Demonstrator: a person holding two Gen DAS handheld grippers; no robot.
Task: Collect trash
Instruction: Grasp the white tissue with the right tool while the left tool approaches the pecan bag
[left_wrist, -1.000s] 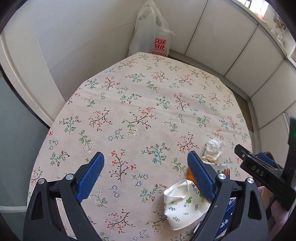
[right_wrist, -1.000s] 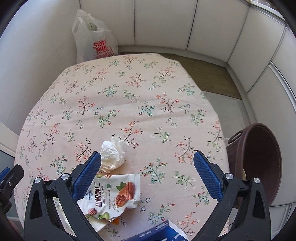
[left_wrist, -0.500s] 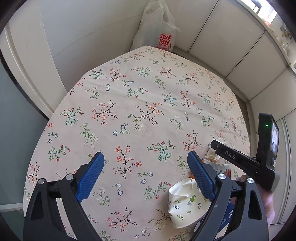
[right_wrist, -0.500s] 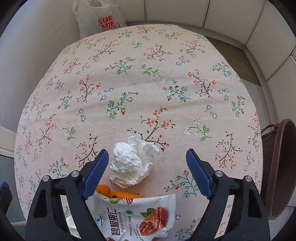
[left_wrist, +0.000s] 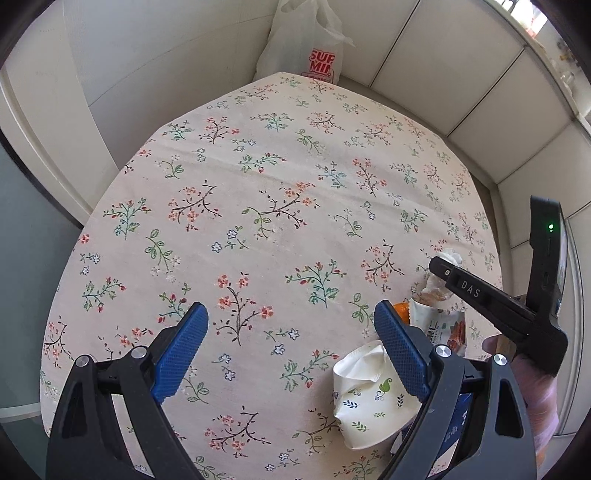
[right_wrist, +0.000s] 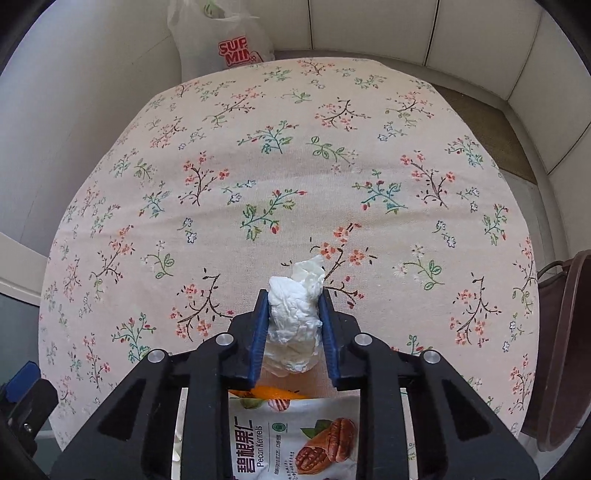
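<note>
My right gripper (right_wrist: 293, 302) is shut on a crumpled white tissue (right_wrist: 293, 317) on the floral tablecloth (right_wrist: 280, 177). Just behind it lie a pecan snack packet (right_wrist: 291, 439) and an orange peel (right_wrist: 273, 392). My left gripper (left_wrist: 291, 332) is open and empty over the cloth. A crushed paper cup (left_wrist: 369, 395) lies by its right finger. In the left wrist view the right gripper (left_wrist: 439, 267) sits at the right, over the tissue (left_wrist: 448, 256) and the packet (left_wrist: 439, 325).
A brown bin (right_wrist: 561, 354) stands beside the table's right edge. A white plastic shopping bag (right_wrist: 225, 40) stands on the floor behind the table, against the wall (left_wrist: 166, 55). A blue object (left_wrist: 461, 410) lies under the left gripper's right finger.
My right gripper moved forward over the tissue and closed on it. The left gripper stayed open and shifted only slightly.
</note>
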